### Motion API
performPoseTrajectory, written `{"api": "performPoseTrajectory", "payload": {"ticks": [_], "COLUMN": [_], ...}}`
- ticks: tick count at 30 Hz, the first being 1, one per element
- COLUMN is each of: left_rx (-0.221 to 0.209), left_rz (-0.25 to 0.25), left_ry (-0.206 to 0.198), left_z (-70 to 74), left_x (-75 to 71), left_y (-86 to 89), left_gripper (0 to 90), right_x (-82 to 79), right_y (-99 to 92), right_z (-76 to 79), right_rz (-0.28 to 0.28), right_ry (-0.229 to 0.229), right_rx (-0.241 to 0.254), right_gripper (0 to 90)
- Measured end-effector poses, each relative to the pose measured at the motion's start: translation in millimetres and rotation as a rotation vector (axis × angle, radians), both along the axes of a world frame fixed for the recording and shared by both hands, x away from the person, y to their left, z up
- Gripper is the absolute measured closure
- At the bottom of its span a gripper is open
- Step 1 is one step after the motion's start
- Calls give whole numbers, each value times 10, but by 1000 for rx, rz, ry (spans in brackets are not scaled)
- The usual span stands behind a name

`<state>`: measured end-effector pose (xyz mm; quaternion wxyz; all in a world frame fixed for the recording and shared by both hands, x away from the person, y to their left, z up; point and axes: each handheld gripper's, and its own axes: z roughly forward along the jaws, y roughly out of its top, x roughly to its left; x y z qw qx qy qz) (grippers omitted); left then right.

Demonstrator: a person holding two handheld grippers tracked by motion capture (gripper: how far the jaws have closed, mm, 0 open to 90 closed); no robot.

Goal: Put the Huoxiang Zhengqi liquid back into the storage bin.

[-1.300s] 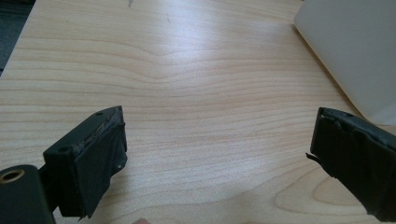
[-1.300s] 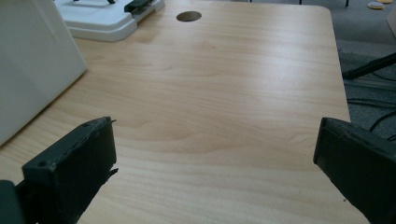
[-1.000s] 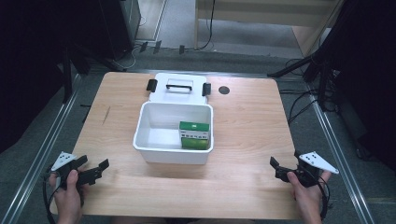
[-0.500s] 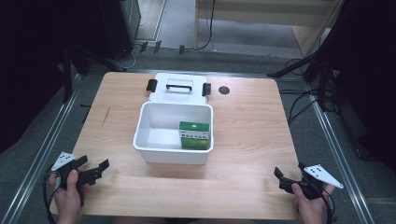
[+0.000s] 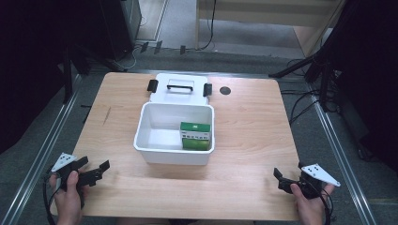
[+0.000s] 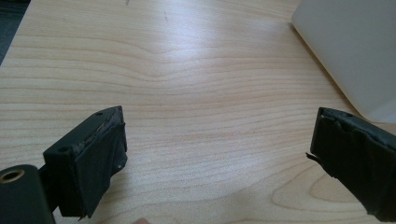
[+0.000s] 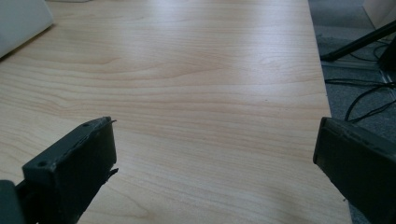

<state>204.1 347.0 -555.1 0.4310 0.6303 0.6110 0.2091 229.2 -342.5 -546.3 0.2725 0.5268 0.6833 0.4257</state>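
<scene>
Two grippers wide apart in the jaws, both empty, at the near corners of the table.

Left gripper (image 5: 94,169) sits at the near left corner, held in a hand (image 5: 70,197); its own view shows bare wood between the spread jaws. Right gripper (image 5: 286,178) sits at the near right corner, jaws equally spread over bare wood. Between them, well apart from both, a white bin (image 5: 155,119) stands mid-table with a green box (image 5: 195,136) inside at its right. Its lid (image 5: 180,89) lies flat just behind it on the table (image 5: 253,136).
</scene>
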Motion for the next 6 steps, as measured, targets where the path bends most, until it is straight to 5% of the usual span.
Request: {"api": "performPoseTrajectory", "payload": {"ticks": [6], "left_rx": [-2], "left_rz": [3], "left_ry": [-2], "left_z": [-1], "left_x": [-7], "left_y": [2], "left_gripper": [45], "right_x": [-1], "right_y": [23], "right_z": [-1], "right_rz": [16], "right_ry": [2], "right_rx": [-20], "right_gripper": [0]}}
